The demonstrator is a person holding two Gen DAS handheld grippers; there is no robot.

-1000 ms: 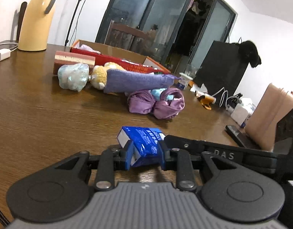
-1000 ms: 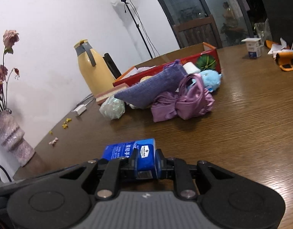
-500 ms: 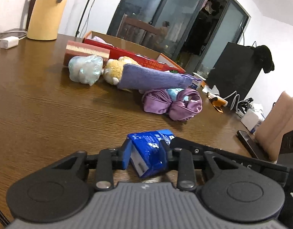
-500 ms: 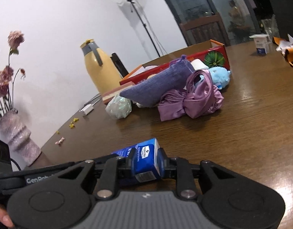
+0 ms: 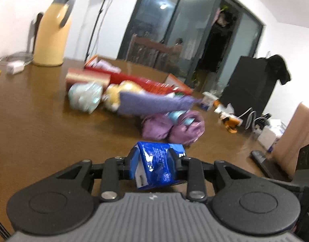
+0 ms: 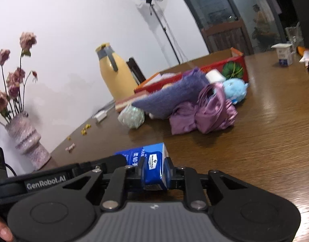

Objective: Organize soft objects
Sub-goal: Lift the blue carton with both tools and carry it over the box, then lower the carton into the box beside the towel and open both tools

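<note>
Both grippers are shut on one blue tissue pack, each at one end. In the left wrist view the pack (image 5: 156, 163) sits crumpled between my left gripper's jaws (image 5: 153, 164). In the right wrist view the pack (image 6: 152, 165) is clamped by my right gripper (image 6: 155, 171), and the left gripper's arm reaches in from the left. Beyond lie soft things: a purple satin bundle (image 6: 204, 115), a lavender knit cloth (image 6: 170, 98), a blue plush (image 6: 234, 89), a pale green pouch (image 6: 132, 117) and a yellow plush (image 5: 118, 92). A red open box (image 5: 146, 81) stands behind them.
A yellow thermos (image 6: 115, 74) and a white charger (image 5: 14, 68) stand at the table's far side. A vase of dried roses (image 6: 27, 139) is at the left edge. A small milk carton (image 6: 284, 55), an orange object (image 5: 230, 121), cables and a tan case (image 5: 295, 137) sit at the right.
Both grippers have lifted the blue pack off the table and carried it a little toward the pile. The left wrist view has tilted and blurred with motion.
</note>
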